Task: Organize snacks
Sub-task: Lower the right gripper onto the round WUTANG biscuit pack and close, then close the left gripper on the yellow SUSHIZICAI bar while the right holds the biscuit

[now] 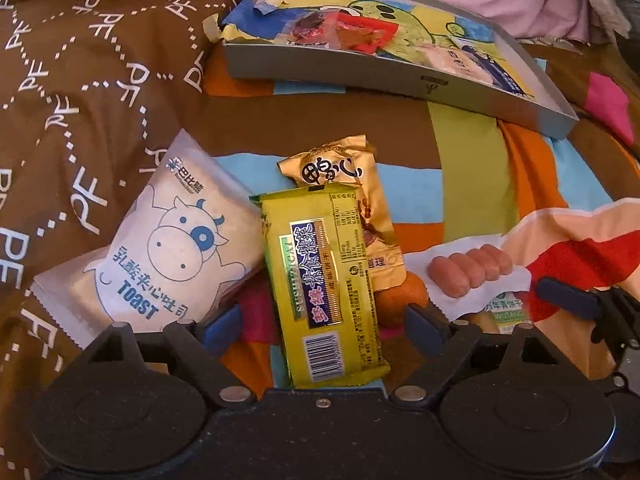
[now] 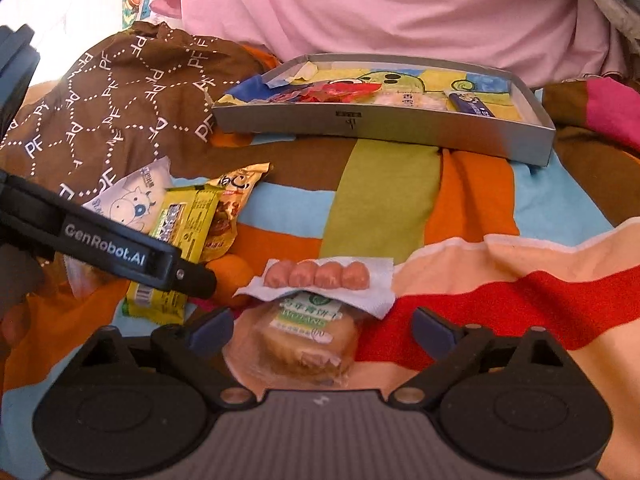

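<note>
Snacks [image 1: 328, 280] crowd both spread grippers; striped bedding [image 2: 384, 184] lies bare before tray [image 2: 384, 128].

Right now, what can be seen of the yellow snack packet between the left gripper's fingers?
The yellow snack packet is a flat, glossy foil-like wrapper, sealed and lying back side up: a dark blue label band, a printed table and a barcode show. It lies lengthwise on the striped bedding, overlapping the gold packet behind it, its left edge against the white toast packet. The left gripper straddles it, jaws open, not visibly touching it.
</note>
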